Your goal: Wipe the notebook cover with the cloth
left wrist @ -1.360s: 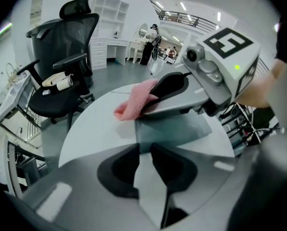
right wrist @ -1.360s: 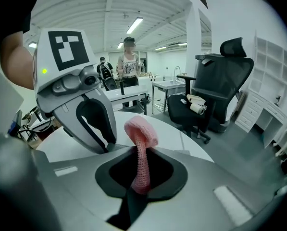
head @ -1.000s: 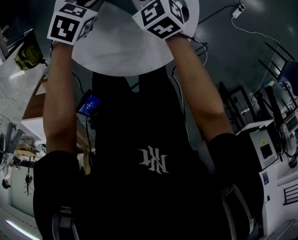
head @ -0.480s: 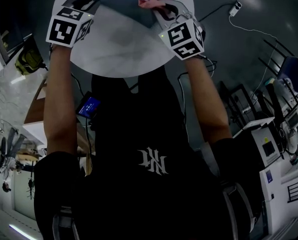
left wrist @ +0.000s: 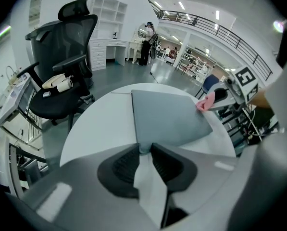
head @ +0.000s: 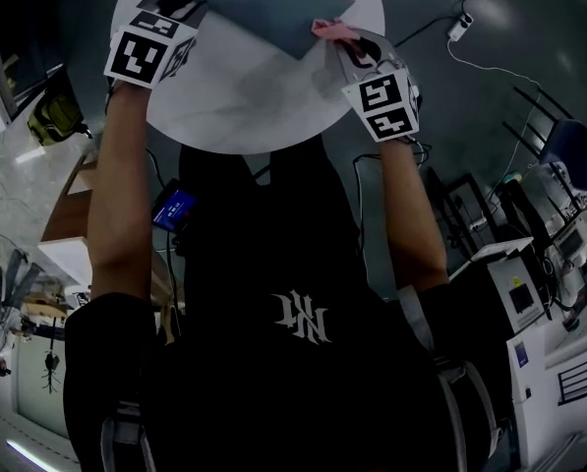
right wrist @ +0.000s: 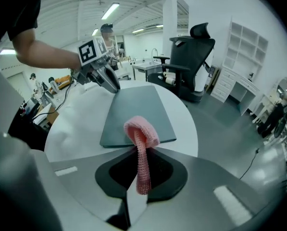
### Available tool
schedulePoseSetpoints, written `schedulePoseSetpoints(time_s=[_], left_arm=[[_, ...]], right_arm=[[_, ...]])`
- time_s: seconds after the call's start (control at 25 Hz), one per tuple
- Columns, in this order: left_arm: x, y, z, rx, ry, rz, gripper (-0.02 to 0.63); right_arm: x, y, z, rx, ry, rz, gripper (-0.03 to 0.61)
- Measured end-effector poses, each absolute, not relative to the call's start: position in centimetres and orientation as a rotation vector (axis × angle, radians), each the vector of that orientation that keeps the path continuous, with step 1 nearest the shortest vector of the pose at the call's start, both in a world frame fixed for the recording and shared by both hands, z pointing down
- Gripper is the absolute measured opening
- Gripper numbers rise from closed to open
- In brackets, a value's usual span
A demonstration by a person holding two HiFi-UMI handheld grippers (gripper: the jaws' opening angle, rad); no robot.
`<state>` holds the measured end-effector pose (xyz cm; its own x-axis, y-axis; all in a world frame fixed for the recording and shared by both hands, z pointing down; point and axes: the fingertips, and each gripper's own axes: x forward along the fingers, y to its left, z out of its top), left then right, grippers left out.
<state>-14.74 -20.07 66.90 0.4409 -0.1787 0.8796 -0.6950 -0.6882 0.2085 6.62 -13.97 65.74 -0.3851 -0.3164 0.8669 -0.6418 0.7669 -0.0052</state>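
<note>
A grey-blue notebook (head: 271, 6) lies flat on the round white table (head: 234, 96). My left gripper (head: 189, 8) is shut on the notebook's near left corner (left wrist: 144, 147) and pins it in place; the cover (left wrist: 168, 114) spreads away from the jaws. My right gripper (head: 338, 41) is shut on a pink knitted cloth (right wrist: 141, 143). The cloth's folded end (head: 330, 29) sits at the notebook's right edge (right wrist: 148, 137), just past the jaw tips. In the right gripper view the left gripper (right wrist: 104, 79) shows at the notebook's far corner. From the left, the cloth (left wrist: 206, 100) shows by the cover's right corner.
A black office chair (left wrist: 65, 57) stands just beyond the table, also in the right gripper view as the chair (right wrist: 193, 57). The table rim (head: 367, 57) runs close beside my right gripper. A white cable and plug (head: 462, 26) lie on the floor to the right.
My right gripper has swept the cloth from the notebook's top middle rightward and toward me, to its right edge. The left gripper has stayed on its corner.
</note>
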Motion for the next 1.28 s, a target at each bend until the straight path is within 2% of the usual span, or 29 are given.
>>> schedulePoseSetpoints(time_s=[0.12, 0.28, 0.6, 0.92, 1.28], left_arm=[[-14.7, -20.1, 67.0, 2.149, -0.725, 1.198, 0.074], [-14.6, -19.7, 67.0, 2.159, -0.734, 1.185, 0.072], [-14.6, -20.2, 67.1, 2.18, -0.77, 1.198, 0.072], [-14.5, -20.3, 67.1, 2.184, -0.773, 1.218, 0.074], [-14.7, -20.2, 67.2, 2.169, -0.771, 1.204, 0.072]], right_arm=[[4.0, -15.3, 62.3, 0.783, -2.133, 0.439, 0.028], [-4.0, -17.8, 59.5, 0.716, -2.342, 0.415, 0.029], [-15.0, -22.4, 63.6, 0.535, -2.356, 0.429, 0.029], [-15.7, -21.9, 65.4, 0.498, -2.312, 0.423, 0.028], [-13.1, -20.1, 65.8, 0.516, -2.289, 0.38, 0.028]])
